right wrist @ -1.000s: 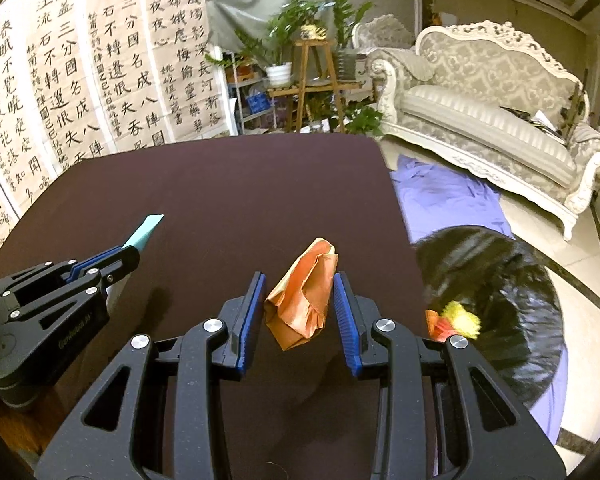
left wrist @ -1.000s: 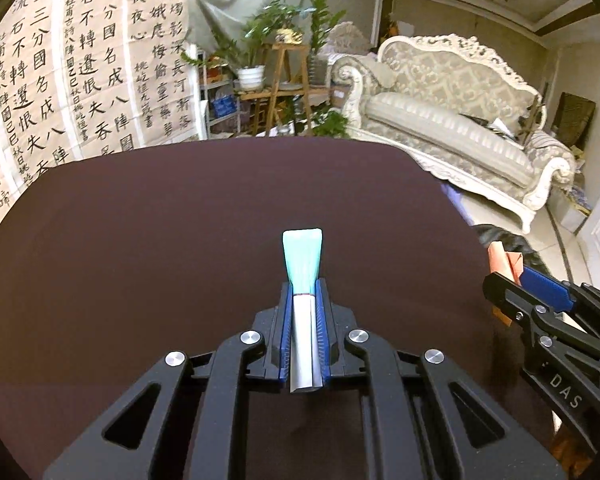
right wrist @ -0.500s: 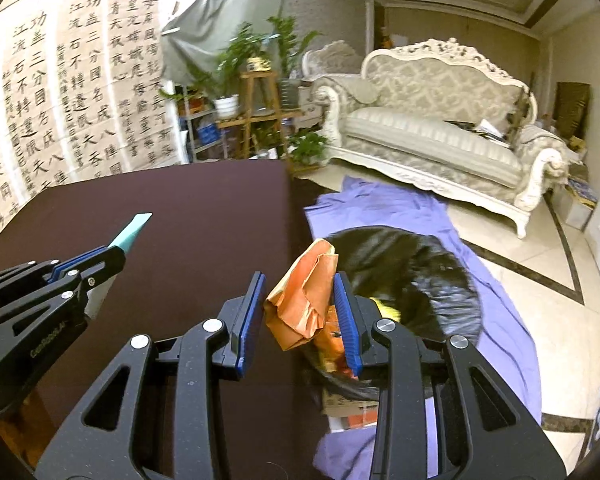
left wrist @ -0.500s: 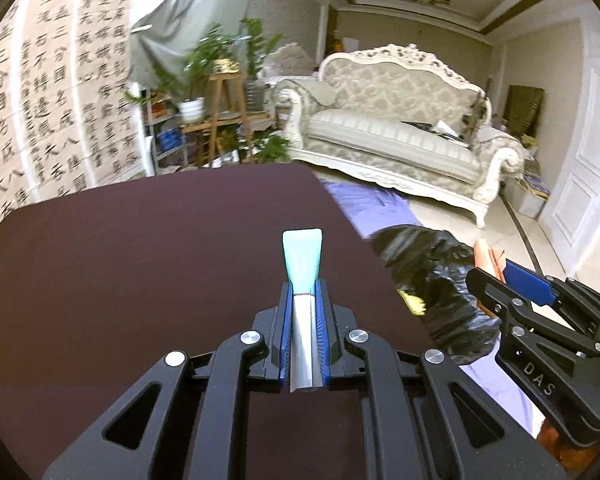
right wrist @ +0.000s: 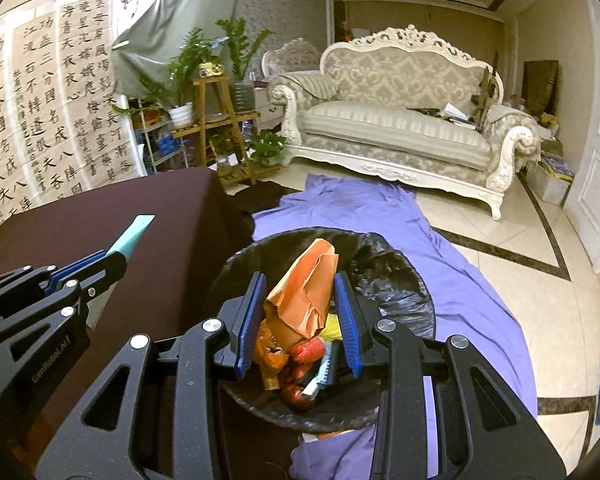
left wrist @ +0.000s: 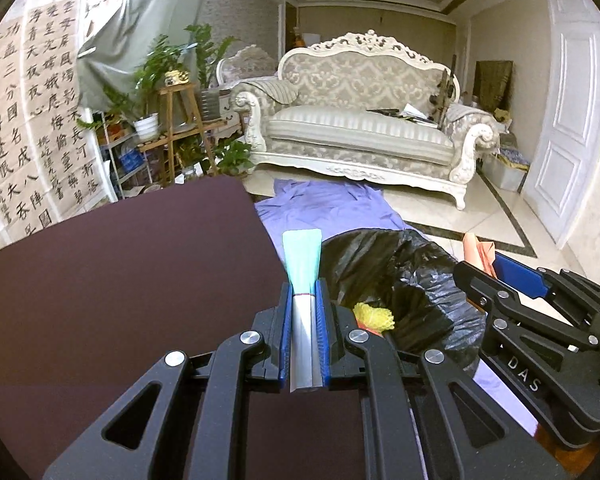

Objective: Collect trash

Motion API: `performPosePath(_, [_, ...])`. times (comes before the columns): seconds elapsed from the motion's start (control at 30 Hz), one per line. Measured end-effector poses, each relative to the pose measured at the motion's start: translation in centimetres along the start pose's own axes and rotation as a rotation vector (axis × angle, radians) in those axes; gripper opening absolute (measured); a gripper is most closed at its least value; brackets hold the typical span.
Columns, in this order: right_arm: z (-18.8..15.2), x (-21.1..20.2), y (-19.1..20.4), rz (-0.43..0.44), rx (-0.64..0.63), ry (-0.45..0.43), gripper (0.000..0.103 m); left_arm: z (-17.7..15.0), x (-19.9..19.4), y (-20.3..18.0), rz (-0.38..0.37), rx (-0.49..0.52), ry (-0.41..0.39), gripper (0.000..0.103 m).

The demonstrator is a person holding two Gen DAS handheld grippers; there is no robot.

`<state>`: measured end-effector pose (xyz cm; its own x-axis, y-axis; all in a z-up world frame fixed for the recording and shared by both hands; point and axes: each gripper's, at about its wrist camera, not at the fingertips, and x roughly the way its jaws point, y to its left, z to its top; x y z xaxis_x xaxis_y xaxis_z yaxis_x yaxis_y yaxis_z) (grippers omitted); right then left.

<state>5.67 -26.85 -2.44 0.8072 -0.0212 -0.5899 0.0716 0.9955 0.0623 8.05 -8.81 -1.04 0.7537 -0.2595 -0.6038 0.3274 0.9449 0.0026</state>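
Note:
My left gripper (left wrist: pixel 303 288) is shut on a flat teal and silver wrapper (left wrist: pixel 302 256), held at the right edge of the dark maroon table (left wrist: pixel 120 280). My right gripper (right wrist: pixel 300 284) is shut on a crumpled orange paper wrapper (right wrist: pixel 306 288) and holds it right above the open black trash bag (right wrist: pixel 384 276) on the floor. The bag holds several pieces of trash (right wrist: pixel 300 364). The bag (left wrist: pixel 400 276) and a yellow scrap (left wrist: pixel 374 316) in it show in the left wrist view, with the right gripper (left wrist: pixel 500 276) at its far right.
A purple cloth (right wrist: pixel 380 208) lies on the tiled floor under the bag. A white ornate sofa (right wrist: pixel 400 128) stands behind. A wooden plant stand (right wrist: pixel 220 120) and calligraphy sheets (right wrist: pixel 40 100) stand at the back left. A white door (left wrist: pixel 568 120) is at the right.
Both grippers have swung right, from over the table toward the trash bag. The orange wrapper is now over the bag's opening; the teal wrapper is at the table's right edge.

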Motion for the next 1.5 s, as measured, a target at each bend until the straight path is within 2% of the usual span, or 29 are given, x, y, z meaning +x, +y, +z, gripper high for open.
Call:
performPosePath(0.4, [0.2, 4.1, -2.4, -0.035, 0.043, 0.049, 0.034, 1.3, 4.6, -2.5, 0.012, 0.068, 0.054, 0.012])
performPosePath(0.57, [0.3, 5.1, -3.0, -0.047, 0.053, 0.063, 0.035, 1.6, 5.6, -2.8, 0.003, 0.060, 0.077, 0.013])
performPosePath(0.6, [0.3, 5.2, -3.1, -0.046, 0.053, 0.064, 0.036, 1.6, 5.6, -2.8, 0.009, 0.060, 0.075, 0.021])
performPosePath(0.63, [0.3, 5.2, -3.3, -0.051, 0.056, 0.061, 0.037, 1.8, 5.7, -2.8, 0.010, 0.060, 0.075, 0.038])
performPosePath(0.7, [0.3, 5.2, -3.5, -0.064, 0.063, 0.054, 0.044, 1.9, 5.7, -2.7, 0.019, 0.051, 0.065, 0.058])
performPosePath(0.8, [0.2, 5.0, -3.8, -0.077, 0.075, 0.050, 0.046, 2.2, 5.8, -2.5, 0.015, 0.048, 0.065, 0.062])
performPosePath(0.9, [0.1, 4.9, -4.0, -0.083, 0.084, 0.052, 0.047, 2.3, 5.7, -2.4, 0.018, 0.046, 0.064, 0.072])
performPosePath(1.2, [0.3, 3.4, -3.8, -0.111, 0.074, 0.032, 0.061, 2.0, 4.7, -1.4, 0.054, 0.000, 0.064, 0.079])
performPosePath(1.33, [0.0, 2.0, -3.4, -0.118, 0.076, 0.025, 0.065, 1.5, 3.2, -0.6, 0.101, 0.008, 0.053, 0.083])
performPosePath(1.5, [-0.6, 0.1, -2.5, -0.116, 0.077, 0.015, 0.071, 0.5, 0.7, 1.0, 0.105, -0.017, 0.049, 0.084])
